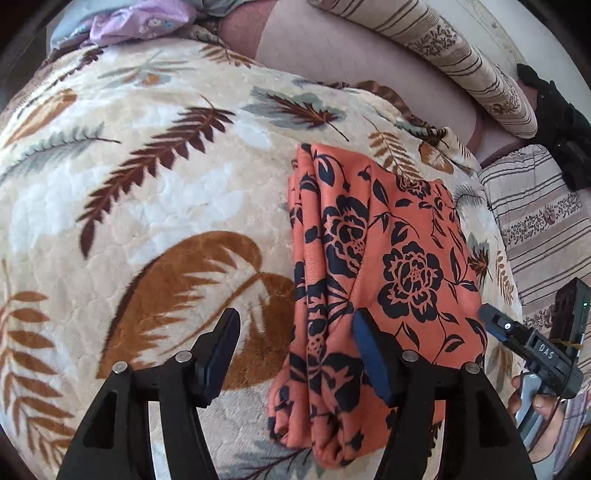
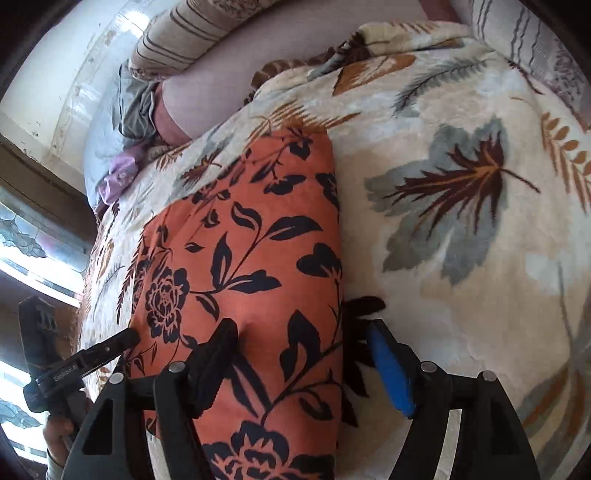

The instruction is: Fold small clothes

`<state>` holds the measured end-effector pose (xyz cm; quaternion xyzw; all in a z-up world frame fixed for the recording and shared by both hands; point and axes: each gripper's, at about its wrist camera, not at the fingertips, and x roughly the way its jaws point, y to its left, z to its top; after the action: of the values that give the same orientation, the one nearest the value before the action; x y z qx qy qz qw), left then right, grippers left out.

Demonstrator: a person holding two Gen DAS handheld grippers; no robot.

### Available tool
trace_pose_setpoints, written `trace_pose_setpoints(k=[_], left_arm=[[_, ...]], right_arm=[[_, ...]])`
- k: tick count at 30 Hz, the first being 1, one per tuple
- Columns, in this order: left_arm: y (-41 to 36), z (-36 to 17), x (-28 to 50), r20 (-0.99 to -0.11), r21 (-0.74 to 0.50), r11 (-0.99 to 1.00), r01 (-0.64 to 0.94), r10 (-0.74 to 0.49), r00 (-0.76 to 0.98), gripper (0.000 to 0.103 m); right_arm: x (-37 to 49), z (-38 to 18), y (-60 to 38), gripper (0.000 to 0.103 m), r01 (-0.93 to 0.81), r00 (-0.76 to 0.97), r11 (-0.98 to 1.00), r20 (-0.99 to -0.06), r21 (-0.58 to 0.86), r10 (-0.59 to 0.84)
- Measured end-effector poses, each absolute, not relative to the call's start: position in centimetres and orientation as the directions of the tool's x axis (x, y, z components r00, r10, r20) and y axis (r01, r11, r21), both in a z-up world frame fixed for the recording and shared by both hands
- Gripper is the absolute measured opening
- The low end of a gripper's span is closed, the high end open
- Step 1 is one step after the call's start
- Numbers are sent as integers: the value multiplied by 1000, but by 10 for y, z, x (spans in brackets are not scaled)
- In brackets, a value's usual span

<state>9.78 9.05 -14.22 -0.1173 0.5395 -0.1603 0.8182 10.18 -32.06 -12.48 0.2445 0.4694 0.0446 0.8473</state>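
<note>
An orange garment with a dark floral print (image 1: 384, 240) lies folded into a long narrow stack on the cream leaf-print blanket (image 1: 147, 184). My left gripper (image 1: 295, 332) hovers open over the garment's near left edge, one finger above the cloth and the other above the blanket. In the right wrist view the same garment (image 2: 251, 258) runs away from me, and my right gripper (image 2: 303, 332) stands open across its right edge without pinching it. The right gripper (image 1: 495, 321) also shows at the garment's right side, held by a hand.
Striped pillows (image 1: 461, 55) lie along the far side of the bed, with another striped cushion (image 1: 535, 214) at the right. A lilac cloth (image 1: 140, 18) is bunched at the far left. A black object (image 1: 561, 122) sits at the right. A window (image 2: 22, 258) is on the left.
</note>
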Motion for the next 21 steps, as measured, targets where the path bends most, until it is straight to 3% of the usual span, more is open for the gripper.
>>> trace_pose_setpoints(k=[3,6,8,10,13,16,21], left_arm=[[107,-125,71,-816,-354,916,188,-400,418,67],[108,-135,53,-824,-300,928,222,-369,429,78],[99,-162,57,-888,-201,957,210,-269,372,78],[108,-173,55,-897,-242,956,168,-287,337,81],[126,-143,40,-874,-245,960,136,-280,398,80],[134,-112,19,-836,-156,976,150,-211,506,81],[135,-85,-14,-787,-64,985,159,-147,599,83]], right_arm=[[81,-89,-311,76,94,647,850,-681,518,344],[70,-76,-285,88,23,661,816,-621,577,421],[75,-98,-262,94,3,612,810,-642,586,462],[87,-133,-252,94,73,496,826,-739,559,456],[73,-103,-244,94,22,567,842,-700,539,434],[43,-62,-239,94,-4,659,886,-666,463,350],[-13,-54,-229,94,-2,687,906,-658,423,309]])
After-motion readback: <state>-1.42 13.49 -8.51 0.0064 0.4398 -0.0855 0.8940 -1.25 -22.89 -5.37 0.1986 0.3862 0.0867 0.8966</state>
